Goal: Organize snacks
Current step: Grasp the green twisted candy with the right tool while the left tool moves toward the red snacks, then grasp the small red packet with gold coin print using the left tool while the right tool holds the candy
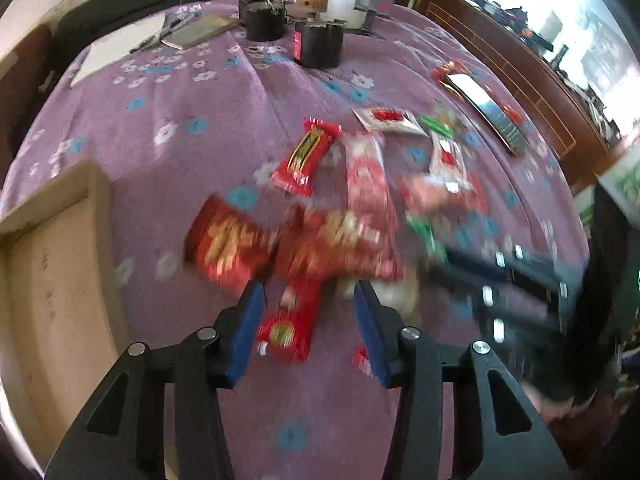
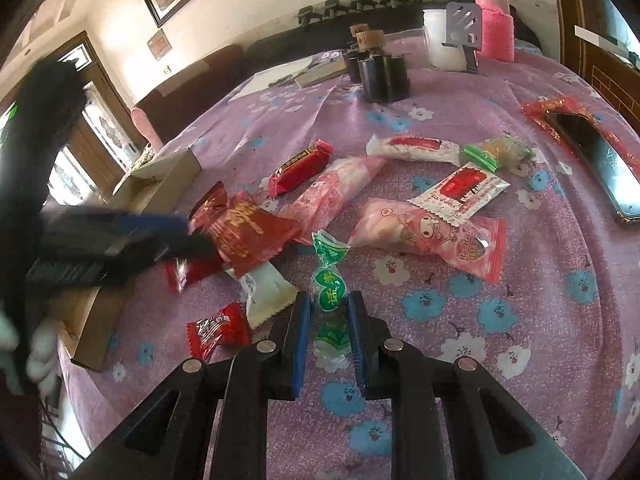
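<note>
While we are working over the purple flowered cloth [image 2: 520, 92], our right gripper [image 2: 329, 312] is clenching a green and clear twisted candy wrapper [image 2: 329, 292] between its blue pads [image 2: 303, 320]. Our left gripper [image 1: 308, 300] is standing partly open over a small red packet [image 1: 290, 326], and its pads are not pressing it. The other snacks are lying scattered nearby, beside an open cardboard box [image 1: 52, 264].

A matt, fuzzy purple floral cloth [image 2: 520, 80] covers the table. On it the snack wrappers [image 2: 432, 232] are glossy crinkled plastic. At the cloth's left edge sits a matt brown cardboard box [image 1: 52, 280].
</note>
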`<action>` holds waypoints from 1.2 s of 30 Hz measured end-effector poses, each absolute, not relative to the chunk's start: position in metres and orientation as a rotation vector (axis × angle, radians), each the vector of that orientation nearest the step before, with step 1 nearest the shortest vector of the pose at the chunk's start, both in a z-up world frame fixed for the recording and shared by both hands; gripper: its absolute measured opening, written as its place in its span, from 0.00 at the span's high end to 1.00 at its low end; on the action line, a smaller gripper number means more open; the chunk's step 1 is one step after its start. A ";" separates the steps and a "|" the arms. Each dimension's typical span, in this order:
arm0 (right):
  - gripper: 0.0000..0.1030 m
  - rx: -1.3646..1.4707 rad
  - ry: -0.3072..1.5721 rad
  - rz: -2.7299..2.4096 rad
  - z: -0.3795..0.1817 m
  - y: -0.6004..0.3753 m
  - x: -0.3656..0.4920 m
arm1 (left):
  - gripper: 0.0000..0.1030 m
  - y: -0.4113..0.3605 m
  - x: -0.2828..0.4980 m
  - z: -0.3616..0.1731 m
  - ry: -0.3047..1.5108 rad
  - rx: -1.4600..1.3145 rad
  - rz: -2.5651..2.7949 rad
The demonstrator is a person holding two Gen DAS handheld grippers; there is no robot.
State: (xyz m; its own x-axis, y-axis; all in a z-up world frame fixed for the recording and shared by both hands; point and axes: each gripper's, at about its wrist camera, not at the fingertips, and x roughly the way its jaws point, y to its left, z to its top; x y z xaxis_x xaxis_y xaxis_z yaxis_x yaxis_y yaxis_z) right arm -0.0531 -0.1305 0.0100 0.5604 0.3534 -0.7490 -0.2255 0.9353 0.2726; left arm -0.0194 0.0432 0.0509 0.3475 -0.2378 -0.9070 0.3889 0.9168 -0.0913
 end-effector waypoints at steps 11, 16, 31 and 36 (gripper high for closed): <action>0.79 0.141 0.910 0.339 0.009 -0.130 -0.053 | 0.56 0.073 -0.039 0.054 1.041 0.054 -0.339; 0.70 0.010 0.905 0.317 0.010 -0.114 -0.058 | 0.56 0.097 -0.084 0.068 0.991 -0.075 -0.295; 0.45 0.047 0.906 0.536 0.009 -0.111 -0.062 | 0.53 0.183 -0.276 0.175 0.728 -0.302 0.288; 0.45 0.092 0.914 0.552 0.009 -0.117 -0.060 | 0.49 0.173 -0.315 0.191 0.650 -0.296 0.318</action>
State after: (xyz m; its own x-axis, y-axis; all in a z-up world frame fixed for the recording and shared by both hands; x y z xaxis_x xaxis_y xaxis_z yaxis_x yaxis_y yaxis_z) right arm -0.0601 -0.1167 0.0091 0.4821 0.4903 -0.7260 -0.4141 0.8579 0.3044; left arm -0.3148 0.1728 0.1912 0.7513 0.1956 -0.6303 -0.3781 0.9104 -0.1681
